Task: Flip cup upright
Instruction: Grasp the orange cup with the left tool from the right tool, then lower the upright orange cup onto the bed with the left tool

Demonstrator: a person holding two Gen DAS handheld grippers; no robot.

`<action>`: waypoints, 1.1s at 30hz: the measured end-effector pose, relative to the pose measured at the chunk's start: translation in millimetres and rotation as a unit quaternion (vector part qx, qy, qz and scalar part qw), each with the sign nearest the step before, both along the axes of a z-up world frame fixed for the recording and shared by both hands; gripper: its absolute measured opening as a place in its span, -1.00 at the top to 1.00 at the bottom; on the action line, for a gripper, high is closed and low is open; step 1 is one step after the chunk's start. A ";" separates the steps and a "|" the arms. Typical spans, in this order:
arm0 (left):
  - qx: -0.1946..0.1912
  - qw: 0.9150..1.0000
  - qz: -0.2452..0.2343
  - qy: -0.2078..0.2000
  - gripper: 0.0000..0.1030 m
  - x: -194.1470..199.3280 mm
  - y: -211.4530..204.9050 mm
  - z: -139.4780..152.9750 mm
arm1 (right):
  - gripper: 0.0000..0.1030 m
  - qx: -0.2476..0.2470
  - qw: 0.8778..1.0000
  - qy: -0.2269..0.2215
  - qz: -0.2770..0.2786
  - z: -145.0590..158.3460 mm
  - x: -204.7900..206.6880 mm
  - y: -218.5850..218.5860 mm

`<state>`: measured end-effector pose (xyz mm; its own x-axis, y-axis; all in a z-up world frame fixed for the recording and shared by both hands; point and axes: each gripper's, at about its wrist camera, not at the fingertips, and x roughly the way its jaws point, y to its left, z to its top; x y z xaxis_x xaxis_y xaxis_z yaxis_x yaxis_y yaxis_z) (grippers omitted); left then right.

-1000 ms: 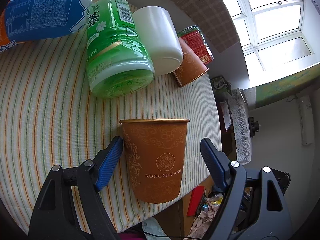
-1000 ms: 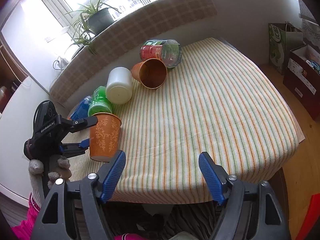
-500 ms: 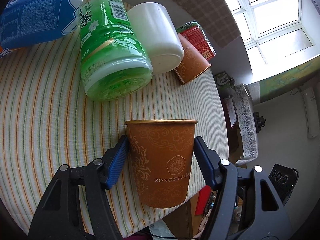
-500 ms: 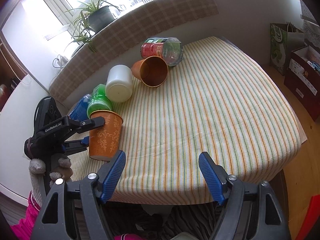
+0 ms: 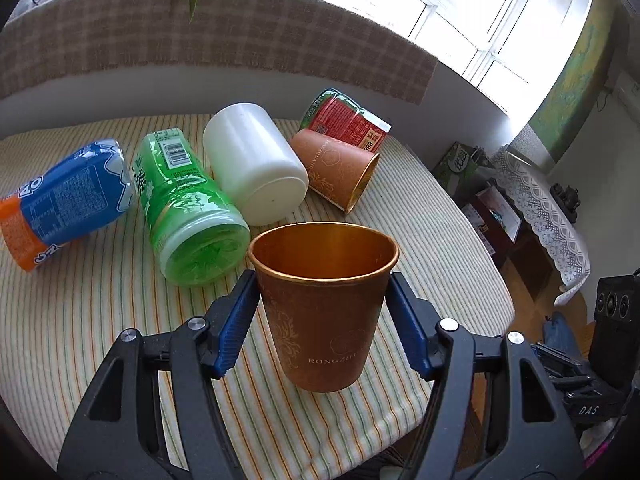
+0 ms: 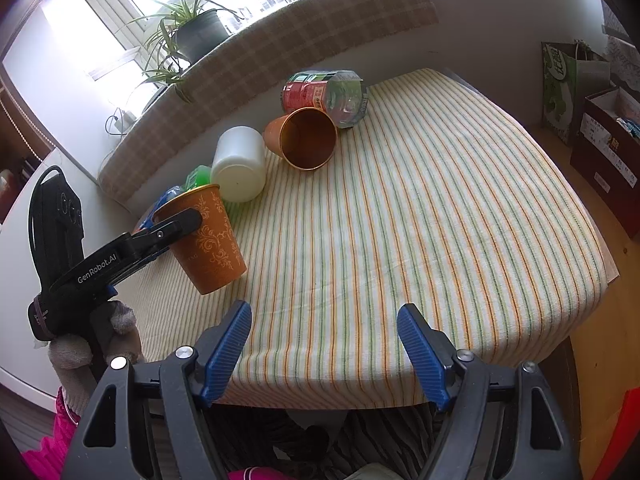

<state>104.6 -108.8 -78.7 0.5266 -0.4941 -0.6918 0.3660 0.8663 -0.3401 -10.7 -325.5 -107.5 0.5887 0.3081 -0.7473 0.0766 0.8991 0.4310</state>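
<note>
My left gripper (image 5: pixel 322 304) is shut on an orange paper cup (image 5: pixel 326 320) with a gold rim, mouth up. In the right wrist view the cup (image 6: pixel 208 240) is tilted, its base at or just above the striped tablecloth (image 6: pixel 400 220) at the table's left, and the left gripper (image 6: pixel 176 224) clamps it near the rim. A second orange cup (image 5: pixel 336 168) lies on its side further back; its open mouth faces the right wrist view (image 6: pixel 306 138). My right gripper (image 6: pixel 324 344) is open and empty over the table's near edge.
Lying on the cloth behind the held cup: a green bottle (image 5: pixel 184 208), a white container (image 5: pixel 256 164), a blue and orange bottle (image 5: pixel 60 200), and a red-labelled bottle (image 5: pixel 344 120). A padded sill (image 6: pixel 280 52) with a potted plant (image 6: pixel 192 32) backs the table. Boxes (image 6: pixel 604 140) stand on the floor at right.
My left gripper closed on the orange cup and swung it round, so the view now looks down into its mouth. The right gripper has not moved.
</note>
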 end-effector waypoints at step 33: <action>0.049 0.997 -0.029 -0.060 -0.30 -14.4 -25.3 -12.9 | -0.51 -0.009 1.000 -0.012 -0.001 6.1 -1.5 3.6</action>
